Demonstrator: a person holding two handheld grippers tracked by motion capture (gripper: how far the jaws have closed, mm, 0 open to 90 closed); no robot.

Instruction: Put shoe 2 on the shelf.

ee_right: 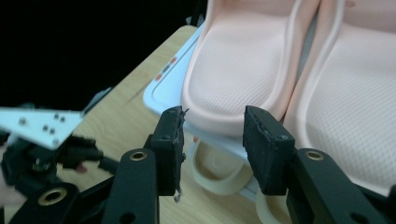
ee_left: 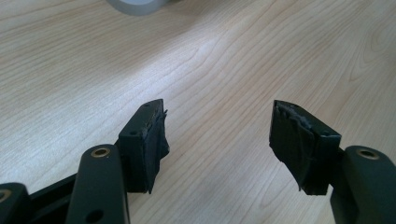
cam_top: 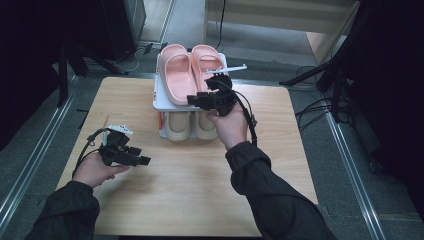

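Your white two-tier rack [cam_top: 159, 95] stands at the bench's [cam_top: 150, 200] far edge. Its top shelf carries the pink slippers [cam_top: 190, 70], its lower shelf a beige pair [cam_top: 192, 127]. The pink slippers lie side by side, long axes running away from you, heels nearest. Your right claw [ee_right: 212, 140] stands released just before the left slipper's heel. Your left claw [ee_left: 217, 140] hangs open over bare bench.

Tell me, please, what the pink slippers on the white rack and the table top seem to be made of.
The pink slippers look like soft moulded foam or rubber: matte, thick rounded edges, a fine dotted texture on the footbed. The table top looks like light wood or wood-pattern laminate: visible grain lines with a slight sheen; which one, I cannot tell.
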